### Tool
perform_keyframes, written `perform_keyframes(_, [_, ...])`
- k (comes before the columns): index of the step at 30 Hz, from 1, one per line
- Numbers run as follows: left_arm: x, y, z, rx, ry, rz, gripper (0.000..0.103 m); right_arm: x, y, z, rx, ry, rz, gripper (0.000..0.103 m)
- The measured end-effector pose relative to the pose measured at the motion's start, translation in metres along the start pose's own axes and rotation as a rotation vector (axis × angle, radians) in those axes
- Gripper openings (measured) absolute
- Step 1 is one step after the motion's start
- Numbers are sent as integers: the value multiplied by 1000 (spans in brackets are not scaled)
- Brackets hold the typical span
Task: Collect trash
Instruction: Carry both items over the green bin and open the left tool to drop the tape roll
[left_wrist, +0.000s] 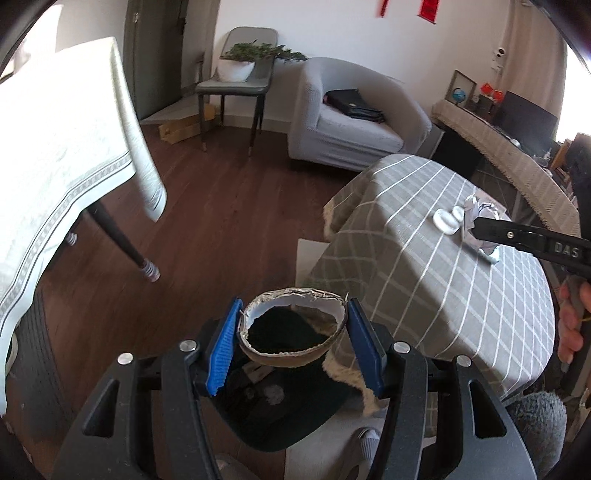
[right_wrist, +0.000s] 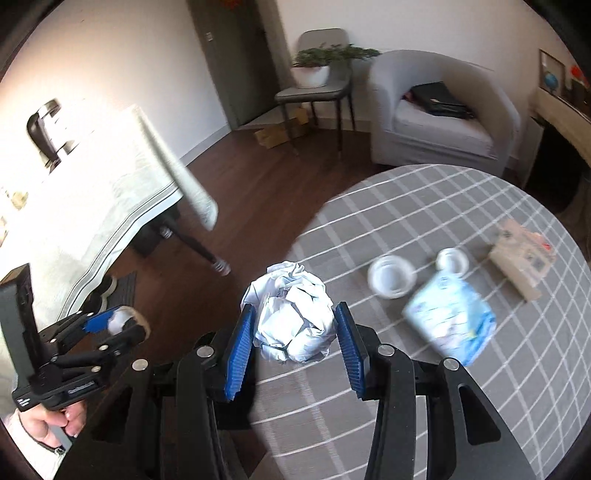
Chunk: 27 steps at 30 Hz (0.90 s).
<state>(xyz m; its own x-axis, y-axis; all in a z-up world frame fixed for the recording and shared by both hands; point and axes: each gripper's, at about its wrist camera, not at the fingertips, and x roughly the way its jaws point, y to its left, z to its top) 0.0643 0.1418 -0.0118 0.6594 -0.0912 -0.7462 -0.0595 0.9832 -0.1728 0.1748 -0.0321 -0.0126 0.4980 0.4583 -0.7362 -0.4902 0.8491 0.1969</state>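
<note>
My left gripper (left_wrist: 294, 302) is shut on half a coconut shell (left_wrist: 288, 360), brown outside and white inside, its blue pads pressing on both sides. It hangs over a black bin-like thing (left_wrist: 288, 417) on the floor beside the round checked table (left_wrist: 424, 280). My right gripper (right_wrist: 295, 307) is shut on a crumpled white paper ball (right_wrist: 291, 325) above the table's near edge (right_wrist: 332, 406). The right wrist view shows the left gripper (right_wrist: 123, 323) with the shell at the lower left. The right gripper (left_wrist: 484, 240) with the paper (left_wrist: 474, 214) appears at the right of the left wrist view.
On the checked cloth lie two white lids (right_wrist: 391, 277) (right_wrist: 452, 260), a blue tissue pack (right_wrist: 450, 321) and a small cardboard box (right_wrist: 521, 258). A second table with a white cloth (right_wrist: 110, 206) stands to the left. A grey armchair (right_wrist: 439, 110) and a chair with a plant (right_wrist: 317, 74) stand at the back.
</note>
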Motion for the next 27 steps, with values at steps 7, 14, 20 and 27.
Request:
perform_keyframes(7, [6, 27, -19, -39, 47, 25, 60, 10, 45, -9, -57, 37, 47, 45])
perform_keyframes(14, [25, 44, -38, -66, 120, 34, 60, 30, 77, -18, -112, 90, 72, 45])
perform_keyframes(20, [57, 55, -57, -87, 211, 42, 60, 44, 98, -27, -144, 136, 77, 45])
perform_keyframes(27, [86, 68, -80, -123, 307, 34, 61, 64, 109, -35, -156, 199, 59, 45])
